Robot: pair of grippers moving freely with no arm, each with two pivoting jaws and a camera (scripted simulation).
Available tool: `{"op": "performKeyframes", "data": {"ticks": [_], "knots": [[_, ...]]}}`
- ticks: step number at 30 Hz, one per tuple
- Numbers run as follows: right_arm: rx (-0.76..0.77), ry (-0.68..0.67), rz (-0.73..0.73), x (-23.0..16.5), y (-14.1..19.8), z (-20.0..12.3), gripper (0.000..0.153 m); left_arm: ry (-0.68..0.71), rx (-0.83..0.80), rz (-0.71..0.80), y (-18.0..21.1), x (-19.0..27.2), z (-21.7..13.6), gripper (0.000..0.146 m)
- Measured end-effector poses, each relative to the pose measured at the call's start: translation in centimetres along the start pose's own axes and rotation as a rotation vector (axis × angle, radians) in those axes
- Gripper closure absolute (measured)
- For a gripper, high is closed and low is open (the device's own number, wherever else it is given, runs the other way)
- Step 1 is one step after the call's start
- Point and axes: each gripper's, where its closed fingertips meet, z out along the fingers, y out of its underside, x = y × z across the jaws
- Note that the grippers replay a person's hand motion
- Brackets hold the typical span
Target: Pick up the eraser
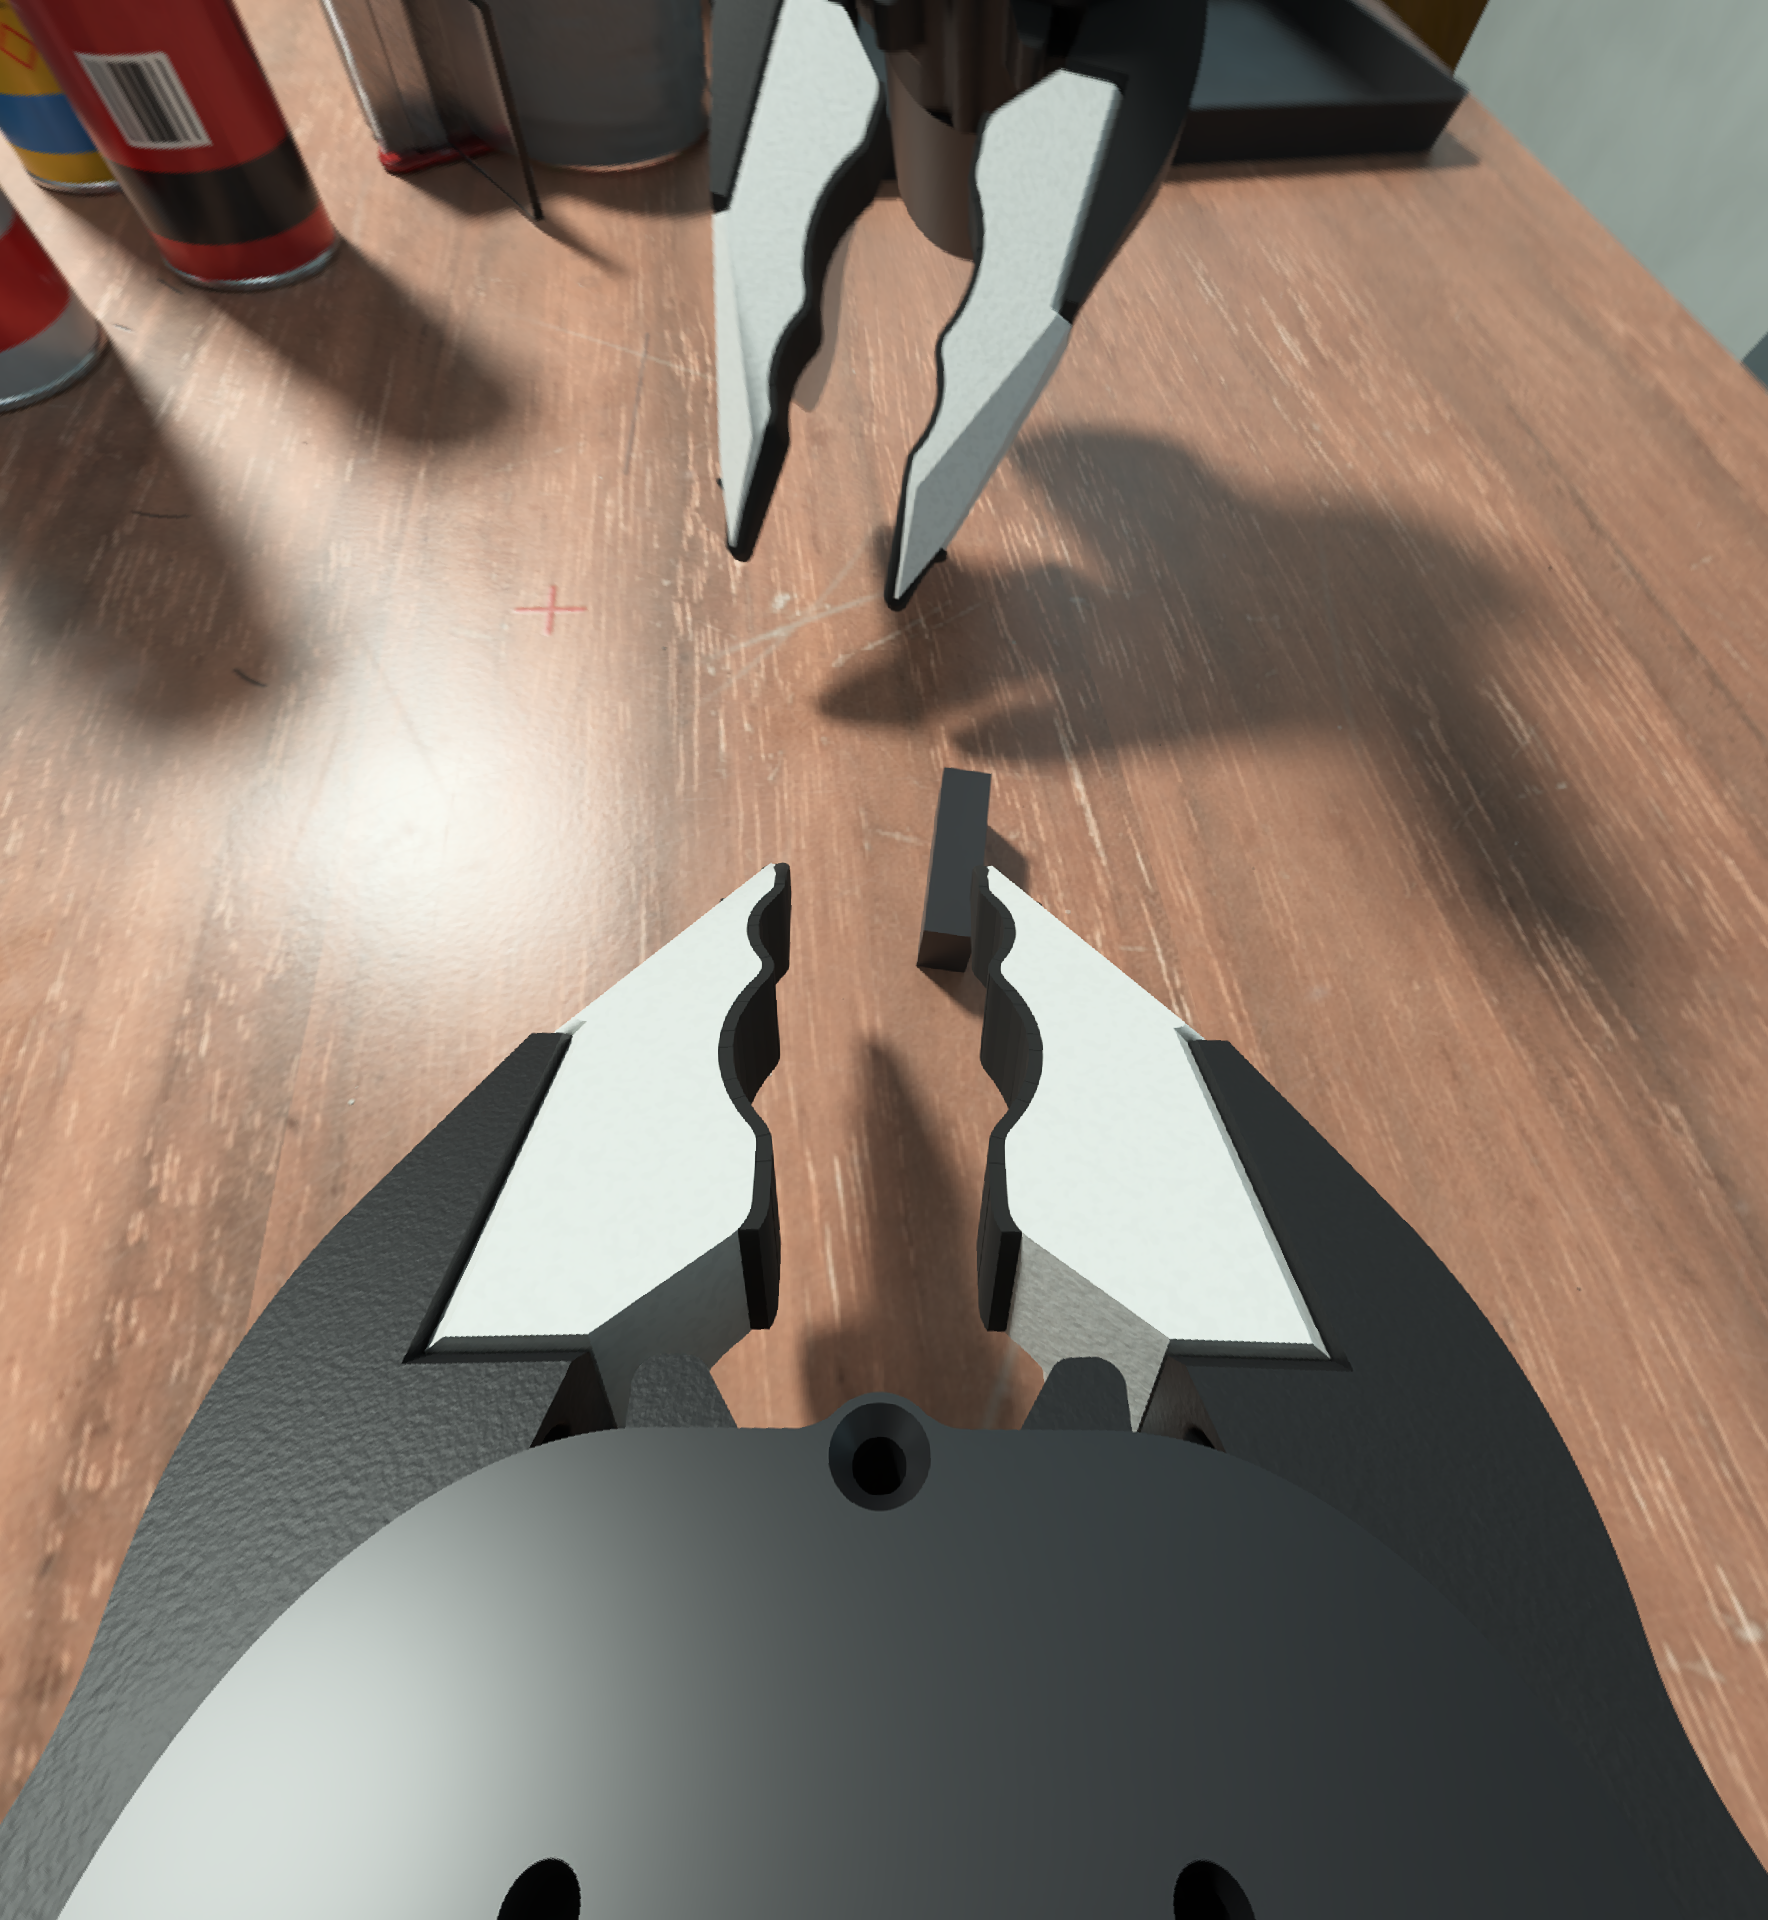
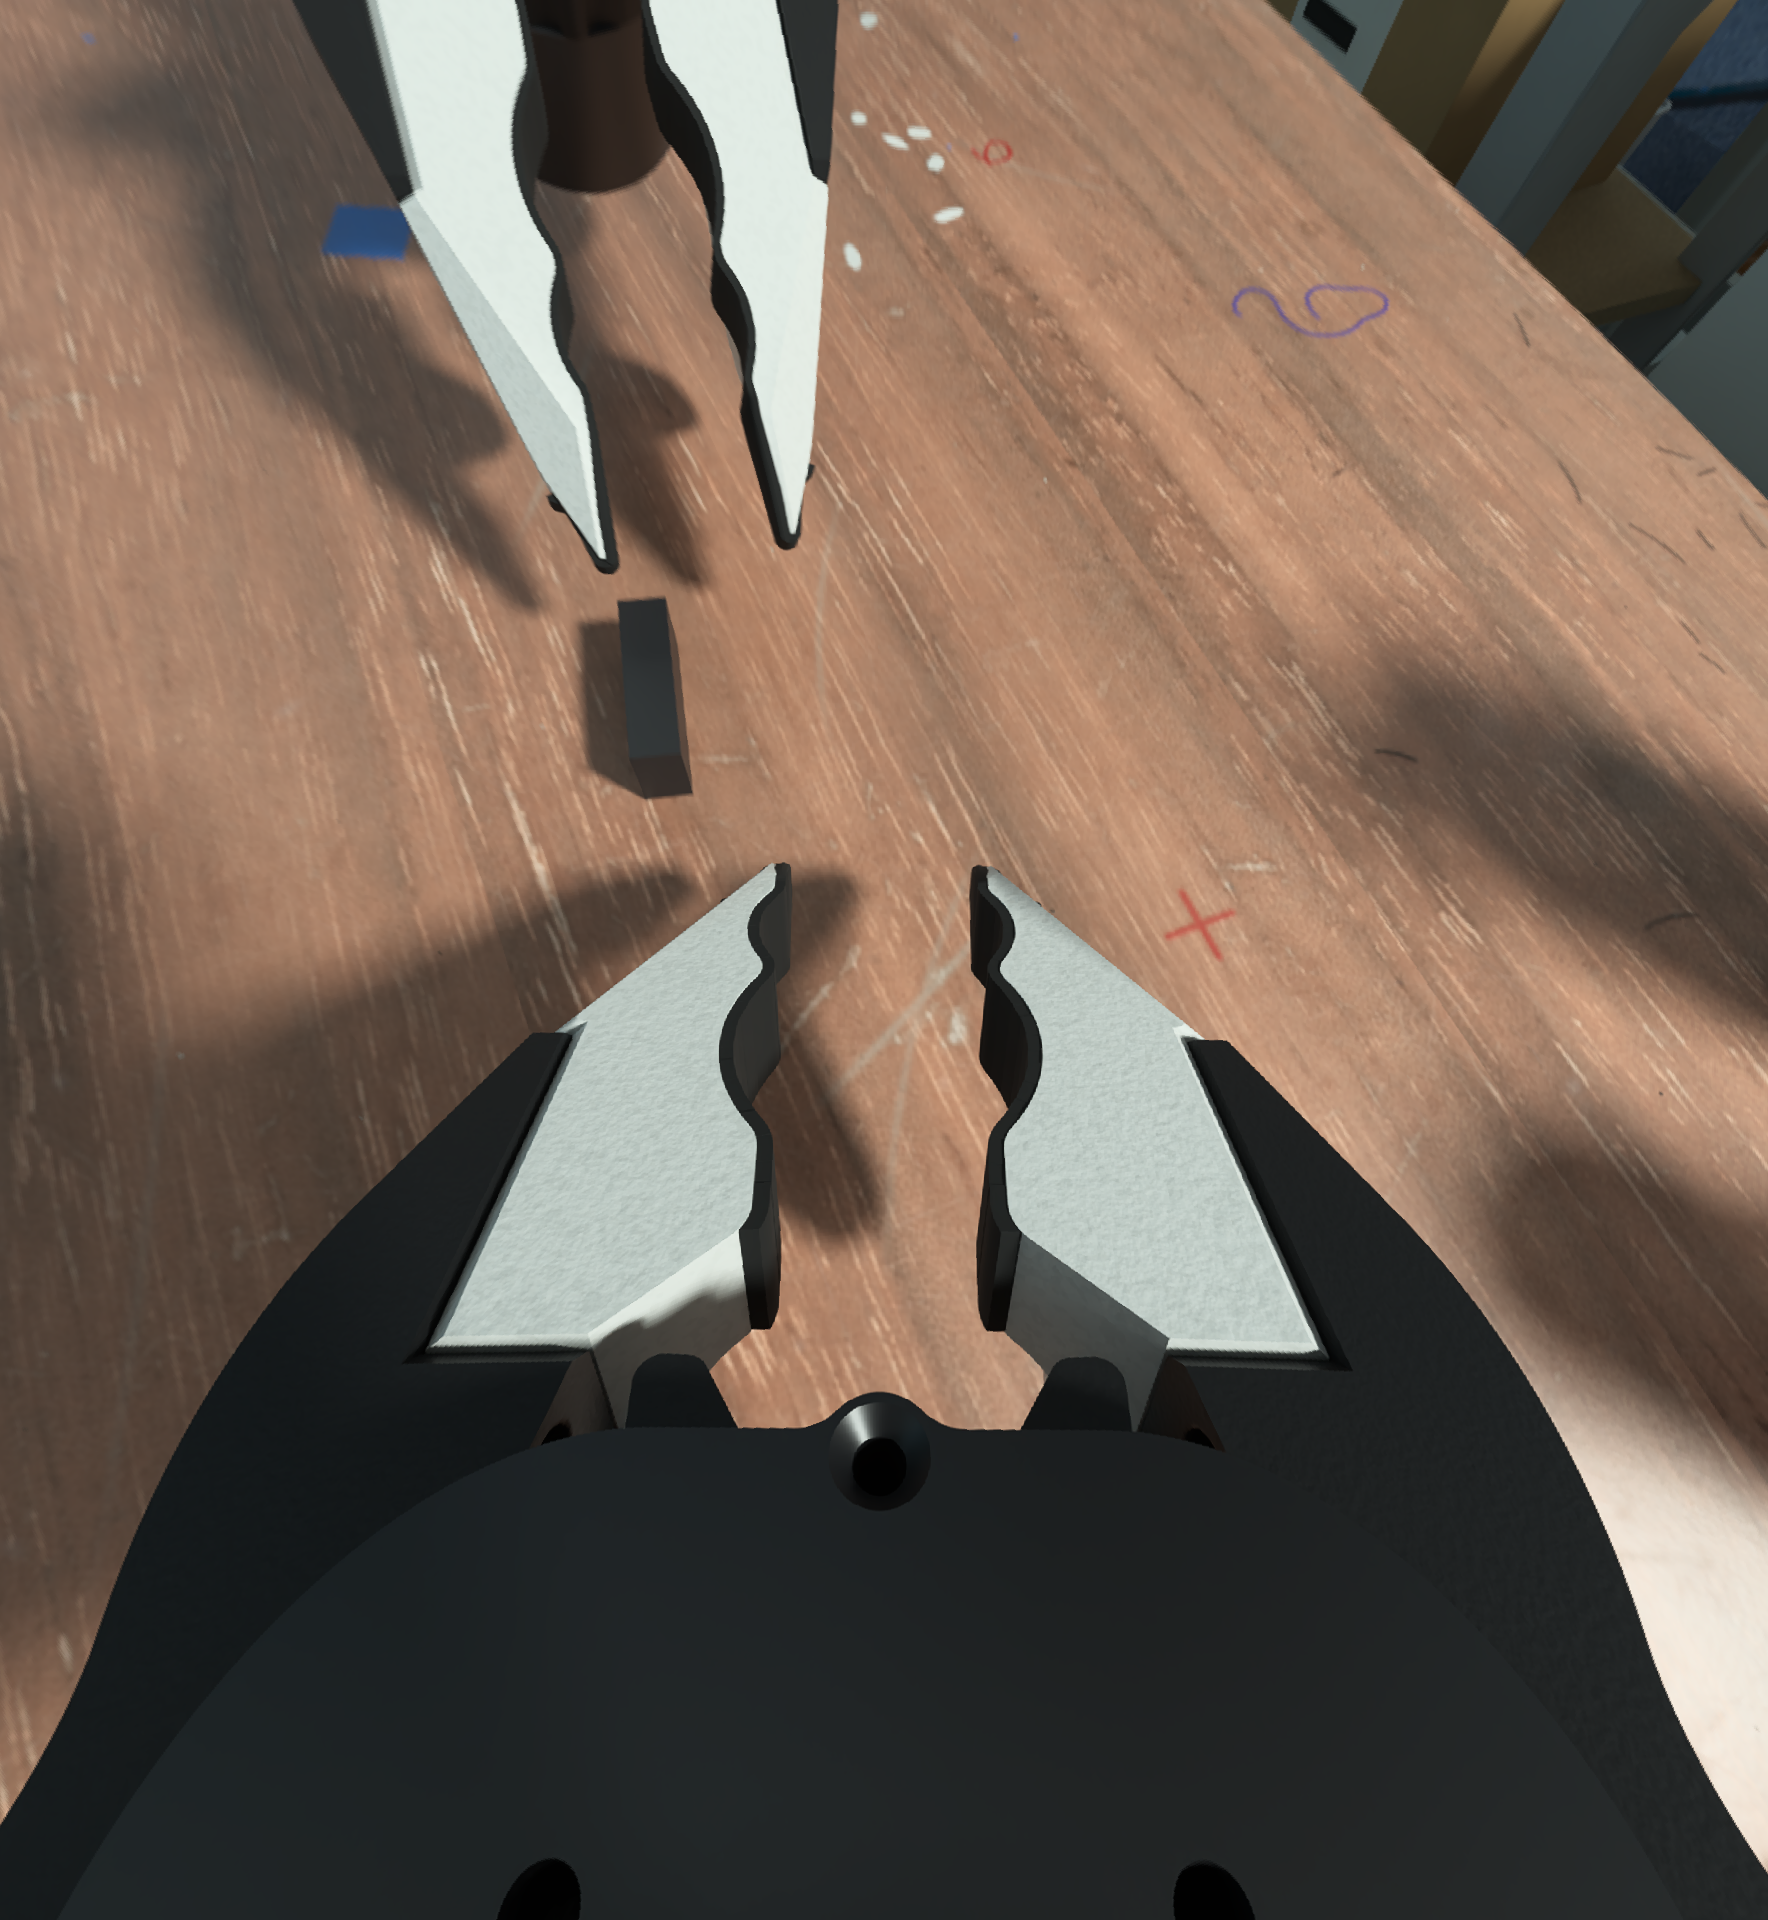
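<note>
Black eraser (image 1: 958, 868) flat on table (image 1: 1379, 831) | long axis along left tongs (image 1: 880, 878) | both tongs agape, right tongs (image 2: 878, 878) empty

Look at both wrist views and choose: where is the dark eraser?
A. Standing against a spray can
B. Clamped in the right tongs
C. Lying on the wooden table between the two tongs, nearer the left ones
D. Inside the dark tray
C: the eraser lies flat on the wooden table, just by the left tongs, farther from the right tongs; both are open.
</note>
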Motion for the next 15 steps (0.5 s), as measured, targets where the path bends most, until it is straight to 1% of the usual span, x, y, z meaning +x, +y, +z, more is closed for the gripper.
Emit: {"op": "performKeyframes", "data": {"ticks": [5, 8, 10, 15], "knots": [[0.007, -0.052, 0.017, -0.2, 0.7, 0.7, 0.111, 0.020, -0.089, 0.084, 0.4, 0.8, 1.7, 0.111], [0.000, -0.069, 0.025, -0.4, 1.1, 1.0, 0.111, 0.022, -0.167, 0.117, 1.2, 1.0, 2.9, 0.110], [-0.015, -0.083, 0.027, -0.6, 1.3, 1.2, 0.112, 0.010, -0.181, 0.134, 1.2, 1.0, 3.3, 0.110], [-0.023, -0.125, 0.022, -1.2, 1.4, 1.1, 0.115, 0.023, -0.189, 0.150, 1.2, 1.3, 3.5, 0.119]]}}
